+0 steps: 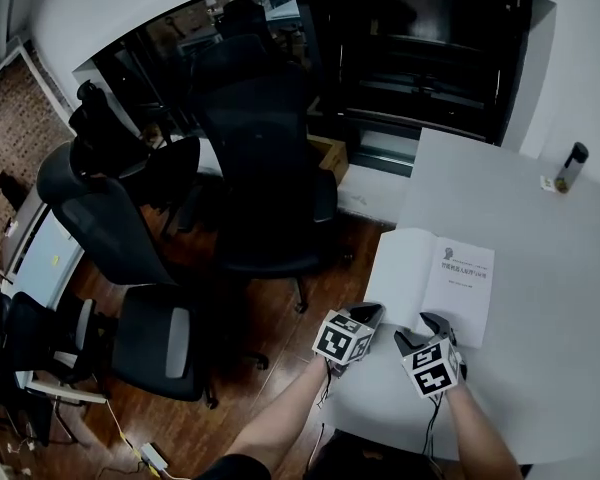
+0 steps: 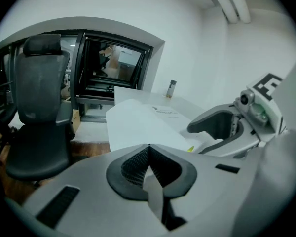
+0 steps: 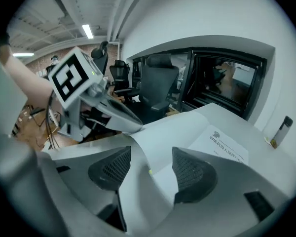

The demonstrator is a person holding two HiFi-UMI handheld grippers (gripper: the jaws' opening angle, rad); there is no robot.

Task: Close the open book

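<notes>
The left gripper point(image 1: 367, 314) is pinched shut on the near left corner of the open book point(image 1: 452, 280), holding that leaf curled up off the white table point(image 1: 545, 378). The right gripper point(image 1: 420, 330) is just beside it, jaws spread wide over the book's near edge and pressing on nothing.

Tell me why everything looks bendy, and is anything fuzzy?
Head view: a wide lens curves the table edge. Left gripper view: round black border, and the close-up left gripper looks soft. Right gripper view: the ceiling light glares; the book print is blurry.
</notes>
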